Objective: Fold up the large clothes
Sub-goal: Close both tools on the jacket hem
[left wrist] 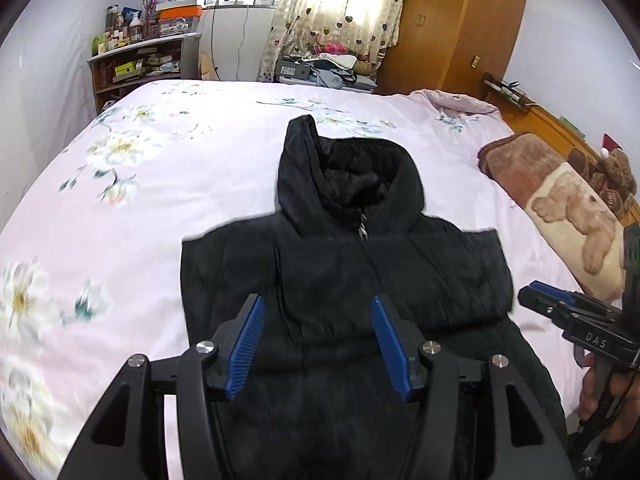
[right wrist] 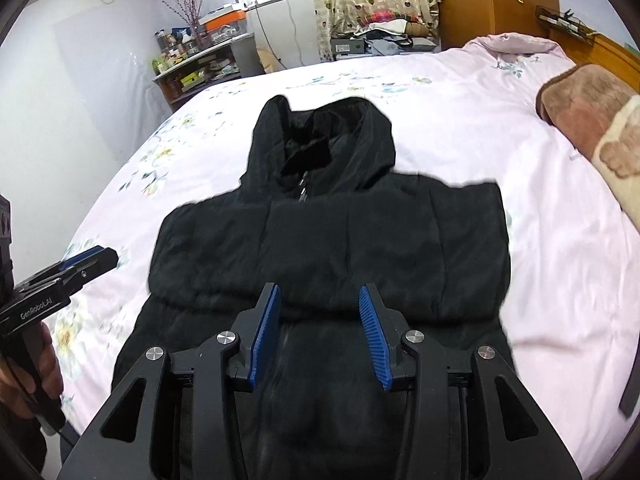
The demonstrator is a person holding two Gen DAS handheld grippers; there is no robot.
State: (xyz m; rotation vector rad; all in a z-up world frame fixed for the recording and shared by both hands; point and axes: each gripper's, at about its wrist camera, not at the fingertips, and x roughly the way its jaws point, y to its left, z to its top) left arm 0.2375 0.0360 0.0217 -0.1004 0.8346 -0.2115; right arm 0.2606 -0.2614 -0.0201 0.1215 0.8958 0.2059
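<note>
A black hooded padded jacket [left wrist: 340, 272] lies face up on the pink floral bed, hood pointing away, both sleeves folded in across the chest; it also shows in the right wrist view [right wrist: 344, 240]. My left gripper [left wrist: 318, 304] is open and empty, hovering over the jacket's lower front. My right gripper [right wrist: 320, 294] is open and empty, hovering over the lower front near the zip. The right gripper also shows at the right edge of the left wrist view [left wrist: 536, 294]; the left gripper shows at the left edge of the right wrist view [right wrist: 100, 258].
The pink floral quilt [left wrist: 160, 184] covers the bed. A brown bear-print blanket [left wrist: 560, 196] lies at the right by the wooden headboard. A cluttered shelf [left wrist: 140, 64], a clothes pile [left wrist: 328, 66] and a wardrobe [left wrist: 460, 20] stand beyond the bed.
</note>
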